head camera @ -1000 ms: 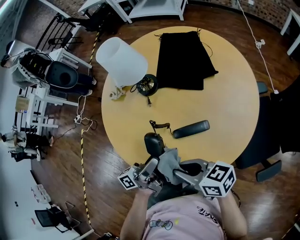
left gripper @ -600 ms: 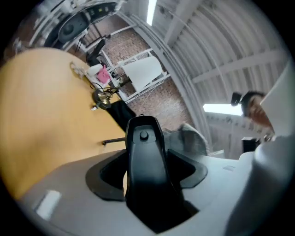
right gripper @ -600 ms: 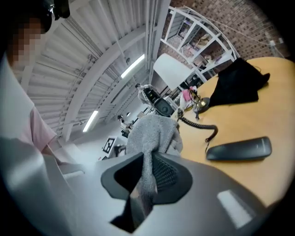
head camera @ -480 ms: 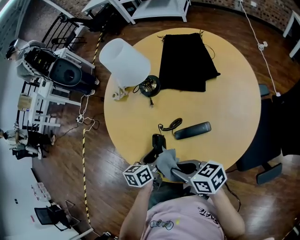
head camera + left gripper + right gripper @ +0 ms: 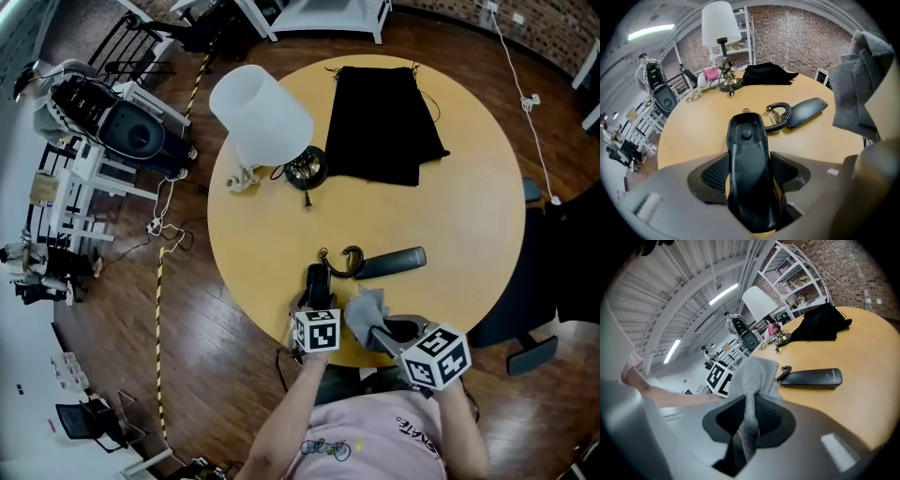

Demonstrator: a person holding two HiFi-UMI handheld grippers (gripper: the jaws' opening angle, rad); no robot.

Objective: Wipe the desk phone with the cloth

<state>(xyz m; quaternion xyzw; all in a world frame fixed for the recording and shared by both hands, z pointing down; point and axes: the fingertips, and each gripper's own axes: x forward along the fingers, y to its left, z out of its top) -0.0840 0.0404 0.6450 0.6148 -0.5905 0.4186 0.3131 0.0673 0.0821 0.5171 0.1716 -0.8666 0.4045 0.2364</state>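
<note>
Change: the left gripper [image 5: 317, 302] was up by the person's chest a second ago and is now down at the near edge of the round pale-wood table [image 5: 253, 225], carrying the slim black plastic phone base with a round button [image 5: 317, 279]; its marker cube has rolled to face up
Cord: the black coiled cord [image 5: 356, 255], drawn out a second ago, now lies bunched between the base and the long black handset [image 5: 391, 262], which has stayed flat on the table
Left claw: the jaws have just been closing a little, and their ribbed pads clamp the base between them
Right claw: the right gripper [image 5: 370, 323] is pinched tight on the crumpled grey cloth [image 5: 366, 303] and has sunk slightly
Meaning: the base looks to be braced low for wiping; the cloth sits just beside it without touching, so no stroke is under way
Contact: whether the base rests on the tabletop cannot be told
Left pose: aimed steeply down and away from the body, forearm reaching forward
Right pose: tilted gently down towards the table, to the right of the left gripper, with the cloth tuft standing above its jaws
</note>
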